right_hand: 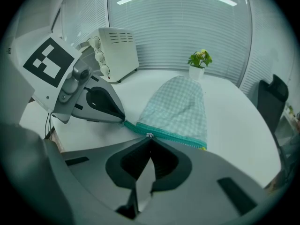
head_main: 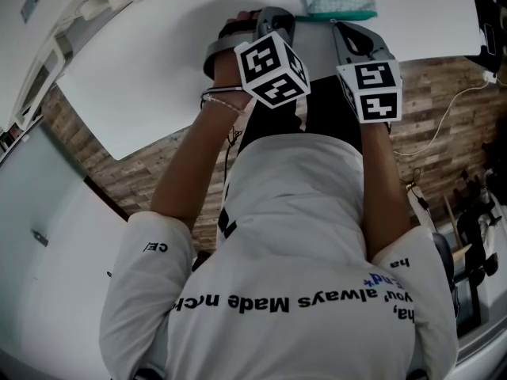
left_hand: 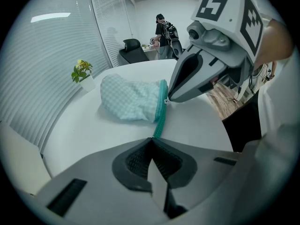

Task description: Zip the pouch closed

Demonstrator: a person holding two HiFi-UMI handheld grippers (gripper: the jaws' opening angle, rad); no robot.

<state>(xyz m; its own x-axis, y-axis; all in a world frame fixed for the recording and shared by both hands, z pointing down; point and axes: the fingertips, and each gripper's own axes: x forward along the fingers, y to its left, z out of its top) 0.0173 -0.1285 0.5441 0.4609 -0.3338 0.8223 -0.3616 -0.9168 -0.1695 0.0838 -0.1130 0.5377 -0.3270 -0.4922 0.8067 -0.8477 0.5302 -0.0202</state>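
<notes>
The checked pouch (right_hand: 180, 107) is being held flat on the white table (head_main: 158, 77), with its green zipper (right_hand: 173, 136) turned toward the person. One end of the zipper tape is being pinched by the left gripper (left_hand: 152, 139), whose jaws are closed on it. The small metal pull (right_hand: 149, 135), part-way along the teeth, is being clamped between the closed jaws of the right gripper (right_hand: 150, 138). The two grippers are being held near each other along the zipper line. A small potted plant (right_hand: 199, 62) and a white toaster oven (right_hand: 115, 53) are being shown farther back on the table, and a dark chair (left_hand: 133, 50) beyond it.
</notes>
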